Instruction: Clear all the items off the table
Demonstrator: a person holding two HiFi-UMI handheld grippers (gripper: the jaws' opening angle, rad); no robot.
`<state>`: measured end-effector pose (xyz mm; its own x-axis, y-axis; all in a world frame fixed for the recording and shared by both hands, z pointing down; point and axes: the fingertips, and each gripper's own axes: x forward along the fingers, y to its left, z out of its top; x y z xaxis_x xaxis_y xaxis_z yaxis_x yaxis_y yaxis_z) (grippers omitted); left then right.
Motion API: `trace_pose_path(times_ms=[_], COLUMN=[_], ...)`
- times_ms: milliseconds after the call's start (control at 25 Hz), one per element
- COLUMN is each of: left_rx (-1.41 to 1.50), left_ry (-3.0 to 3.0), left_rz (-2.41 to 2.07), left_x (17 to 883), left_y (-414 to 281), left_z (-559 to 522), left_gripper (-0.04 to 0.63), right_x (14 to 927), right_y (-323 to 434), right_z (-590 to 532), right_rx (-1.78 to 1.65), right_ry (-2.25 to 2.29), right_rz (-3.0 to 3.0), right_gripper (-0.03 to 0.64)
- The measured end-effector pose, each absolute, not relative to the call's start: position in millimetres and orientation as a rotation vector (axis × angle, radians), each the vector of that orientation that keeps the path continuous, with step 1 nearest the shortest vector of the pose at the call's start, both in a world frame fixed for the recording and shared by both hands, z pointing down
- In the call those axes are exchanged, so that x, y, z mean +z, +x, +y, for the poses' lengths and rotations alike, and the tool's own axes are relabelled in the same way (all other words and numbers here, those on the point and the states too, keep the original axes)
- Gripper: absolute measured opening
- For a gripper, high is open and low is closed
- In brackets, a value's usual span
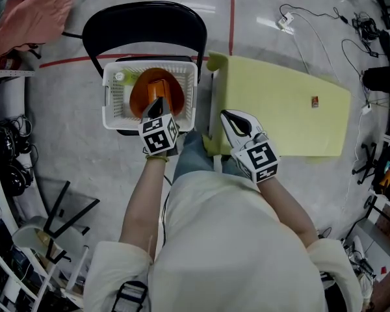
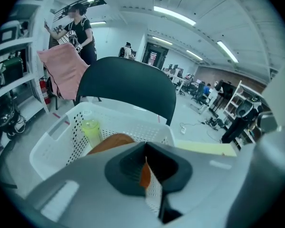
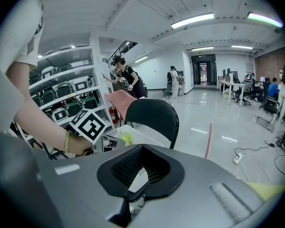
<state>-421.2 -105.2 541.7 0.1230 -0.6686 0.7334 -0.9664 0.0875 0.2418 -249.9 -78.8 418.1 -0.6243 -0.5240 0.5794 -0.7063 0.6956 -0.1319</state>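
Looming risk: the small orange item (image 1: 314,101), the only thing seen on the table (image 1: 279,122), looks slight and low. Tongs arriving closed or off-centre would likely nudge it over the right end onto the floor rather than grip it.
Second risk: the white basket (image 1: 110,119) sits on a black chair (image 1: 143,18) just beside the table's left end. A careless swing of an arm could probably jolt it and spill the orange bowl (image 1: 157,86) and yellow-green container (image 1: 120,77) inside.
Left tongs (image 1: 157,104): jaws closed together with nothing gripped, hanging over the basket above the orange bowl, off the table altogether.
Right tongs (image 1: 237,125): jaws together and empty, over the table's near left corner.
Item and tongs: the small orange item lies near the table's right end, about midway between the far and near edges, well apart from both tongs. The right pair is the closer; the left is farther off, past the left end.
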Motion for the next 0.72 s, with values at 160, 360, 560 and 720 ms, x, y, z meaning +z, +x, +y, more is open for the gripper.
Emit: trace_pose_path(times_ms=[160,360,560,720], left_rx=[0.487,0.51,0.476,0.477], left_ry=[1.671,1.718,1.753,1.782], left_rz=[-1.603,-1.593,-1.579,-1.581], left_x=[534,525,512,498], left_y=[-416,-406,-390,-373], left_z=[-106,-105,-102,-97], left_gripper=[0.009,0.009,0.009,0.009], right_x=[417,412,405,397], right_y=[-245,-237,-220,-200], right_z=[-75,-68,-62,-56], right_rx=[0.485,0.487,0.476,0.464], right_ry=[0.965,0.997,1.042,1.087], right_rz=[-2.398,-2.401,-2.41,-2.416], right_gripper=[-0.006,-0.006,-0.006,-0.006])
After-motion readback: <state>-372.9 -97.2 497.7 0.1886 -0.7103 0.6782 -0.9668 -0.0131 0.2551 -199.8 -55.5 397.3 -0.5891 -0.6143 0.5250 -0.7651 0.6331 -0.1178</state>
